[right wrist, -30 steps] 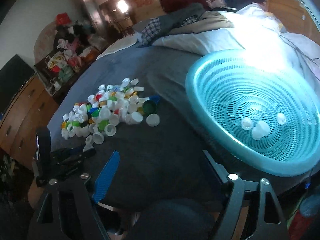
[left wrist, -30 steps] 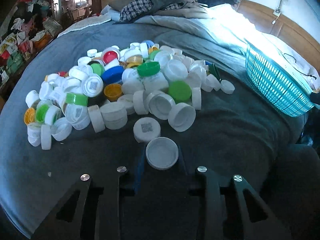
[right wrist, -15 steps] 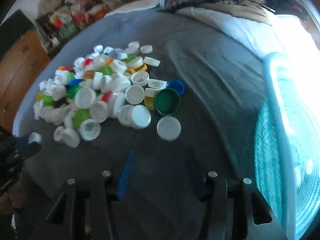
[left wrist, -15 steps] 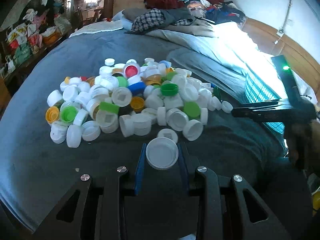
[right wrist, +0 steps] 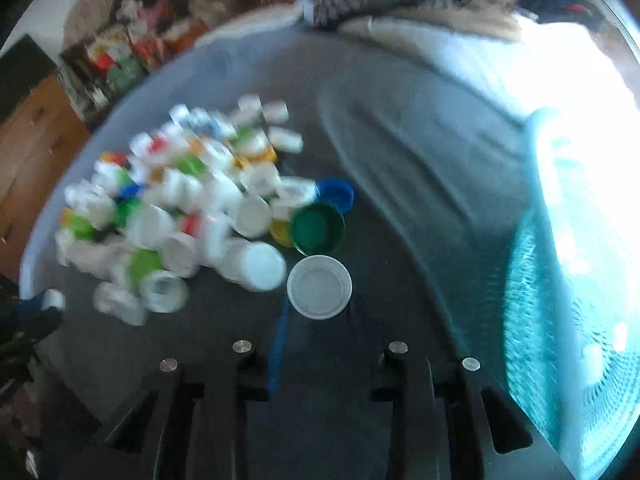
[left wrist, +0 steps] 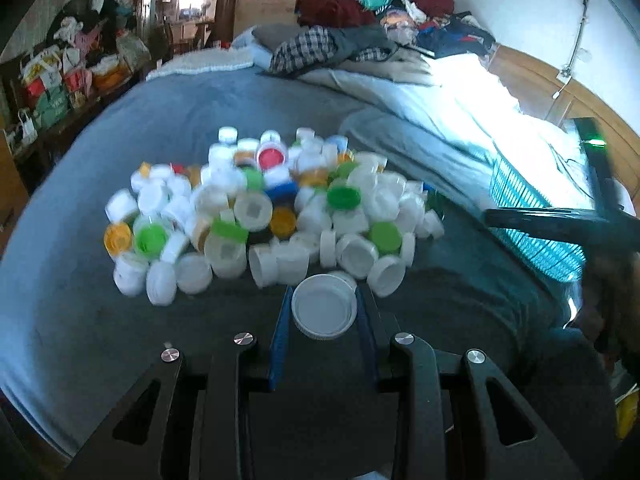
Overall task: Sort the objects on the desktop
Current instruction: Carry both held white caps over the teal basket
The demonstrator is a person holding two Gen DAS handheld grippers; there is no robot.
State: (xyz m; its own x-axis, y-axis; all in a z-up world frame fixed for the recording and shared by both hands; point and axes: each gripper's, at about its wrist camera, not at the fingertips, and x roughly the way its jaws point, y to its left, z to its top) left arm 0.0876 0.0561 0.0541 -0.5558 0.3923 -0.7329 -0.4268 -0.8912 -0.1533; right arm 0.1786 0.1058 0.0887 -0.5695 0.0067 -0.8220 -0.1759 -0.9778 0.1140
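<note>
Left wrist view: the left claw is closed on a white cap, open side up, pinched between its two blue fingers and held above the grey bed cover. Just beyond the held cap lies the heap of caps, mostly white, with green, orange, blue and one red among them. At right the teal basket rests on the bed, partly hidden by the dark frame of the other tool. Piled clothes lie at the far end of the bed.

Right wrist view (blurred): the right claw has just been closing, and its jaws stand narrow about a second white cap, open side up, which lies on the bed cover at the near edge of the heap. The blue left finger meets the cap's rim; the other finger is too dark to make out, so a firm grip cannot be confirmed. A dark green cap and a blue cap lie just behind it. The teal basket fills the right edge, with a few white caps inside.
</note>
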